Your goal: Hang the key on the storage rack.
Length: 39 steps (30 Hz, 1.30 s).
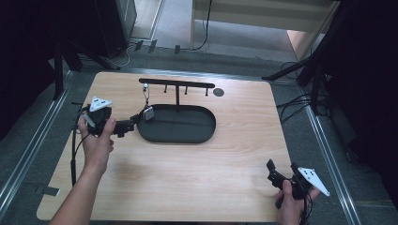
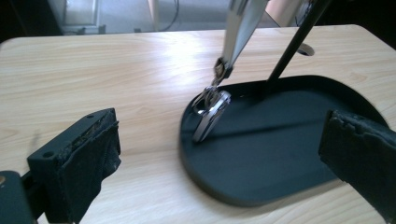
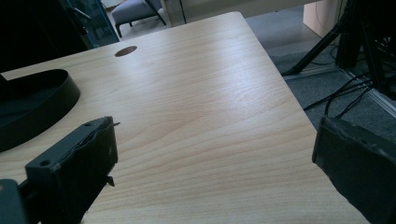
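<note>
Left gripper (image 1: 133, 124), centre-left: jaws being held wide, nothing between, beside tray (image 1: 187, 137). Tag (image 1: 149, 114) is hanging from rack (image 1: 177, 84). Right gripper (image 1: 278, 174), lower right: jaws being held apart, empty.

A pale wooden table (image 1: 197, 159) with rounded corners carries a black oval tray (image 1: 187, 133) left of centre. A thin black rack (image 1: 177, 84) seems to rise from the tray's far side. A round hole (image 1: 218, 92) sits near the table's far edge.

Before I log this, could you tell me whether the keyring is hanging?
Hanging: the keyring dangles from the rack over the tray, left gripper open beside it.
</note>
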Each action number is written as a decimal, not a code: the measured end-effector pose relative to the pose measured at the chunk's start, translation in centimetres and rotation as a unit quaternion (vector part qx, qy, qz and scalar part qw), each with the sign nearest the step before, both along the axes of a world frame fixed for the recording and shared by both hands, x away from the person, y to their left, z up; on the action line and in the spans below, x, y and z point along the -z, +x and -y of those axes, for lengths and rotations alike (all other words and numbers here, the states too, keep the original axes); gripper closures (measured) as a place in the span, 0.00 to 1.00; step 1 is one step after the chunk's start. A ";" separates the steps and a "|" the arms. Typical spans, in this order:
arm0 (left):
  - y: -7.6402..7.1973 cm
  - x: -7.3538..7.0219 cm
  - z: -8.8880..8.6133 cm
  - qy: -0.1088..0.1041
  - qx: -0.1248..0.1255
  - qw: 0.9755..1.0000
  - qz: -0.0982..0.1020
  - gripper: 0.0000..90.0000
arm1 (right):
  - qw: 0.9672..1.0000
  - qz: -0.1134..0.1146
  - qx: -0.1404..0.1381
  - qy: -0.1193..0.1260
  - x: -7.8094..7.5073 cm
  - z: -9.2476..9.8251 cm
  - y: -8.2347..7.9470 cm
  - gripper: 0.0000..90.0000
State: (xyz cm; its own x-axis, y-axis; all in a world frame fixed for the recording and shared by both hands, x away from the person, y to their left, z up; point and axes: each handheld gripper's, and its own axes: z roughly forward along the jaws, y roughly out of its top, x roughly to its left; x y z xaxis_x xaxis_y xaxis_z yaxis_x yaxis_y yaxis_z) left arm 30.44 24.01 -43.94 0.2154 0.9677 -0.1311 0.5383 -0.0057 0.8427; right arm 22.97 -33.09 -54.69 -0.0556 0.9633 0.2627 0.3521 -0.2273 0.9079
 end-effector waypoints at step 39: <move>-13.8 8.6 -11.2 -0.001 -0.101 0.993 0.065 0.00 | 0.999 -0.002 -0.015 -0.047 -0.1 -1.0 0.1 0.00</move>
